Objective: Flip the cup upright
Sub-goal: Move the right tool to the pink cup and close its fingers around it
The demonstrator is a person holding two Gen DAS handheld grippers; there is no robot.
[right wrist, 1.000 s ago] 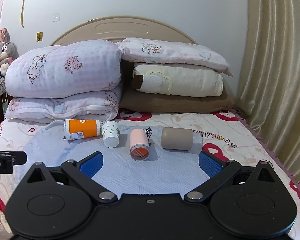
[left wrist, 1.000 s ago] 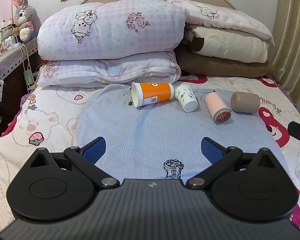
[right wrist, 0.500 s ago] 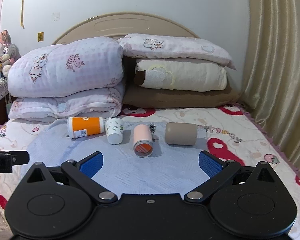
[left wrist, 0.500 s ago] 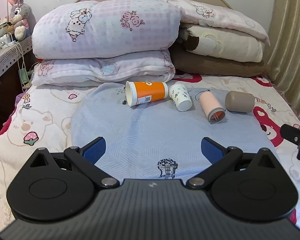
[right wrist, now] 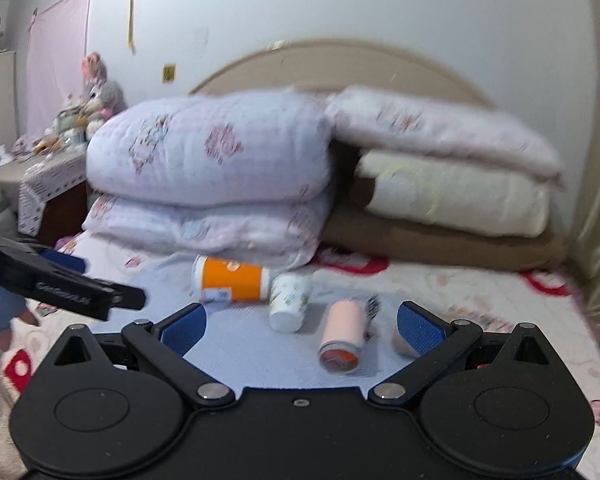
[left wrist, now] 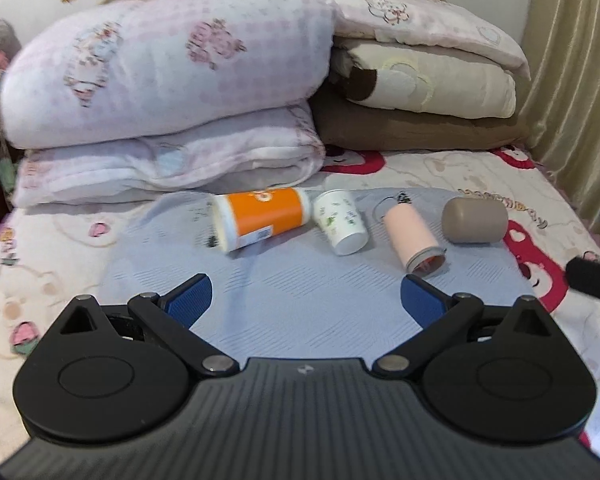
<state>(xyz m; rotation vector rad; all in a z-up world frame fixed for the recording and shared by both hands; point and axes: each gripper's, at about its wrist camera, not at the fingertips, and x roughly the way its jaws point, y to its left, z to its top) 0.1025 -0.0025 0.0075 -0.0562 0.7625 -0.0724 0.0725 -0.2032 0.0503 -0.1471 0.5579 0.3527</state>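
Observation:
Several cups lie on their sides in a row on a blue-grey cloth [left wrist: 308,292] on the bed: an orange-and-white cup [left wrist: 260,220], a white leaf-print cup [left wrist: 340,222], a pink cup [left wrist: 414,238] and a taupe cup [left wrist: 474,221]. My left gripper [left wrist: 306,296] is open and empty, short of the cups. My right gripper [right wrist: 302,322] is open and empty; the orange cup [right wrist: 232,280], white cup [right wrist: 290,302] and pink cup [right wrist: 344,336] lie just past its tips. Its right finger hides most of the taupe cup.
Stacked pillows and folded quilts [left wrist: 168,80] stand right behind the cups against the headboard. A curtain [left wrist: 580,80] hangs at the right. A bedside table with plush toys [right wrist: 60,140] is at the left. The left gripper [right wrist: 60,280] shows in the right wrist view.
Both grippers have moved forward and closer to the row of cups; the right one has also swung left. The cups have not moved. Both stay open.

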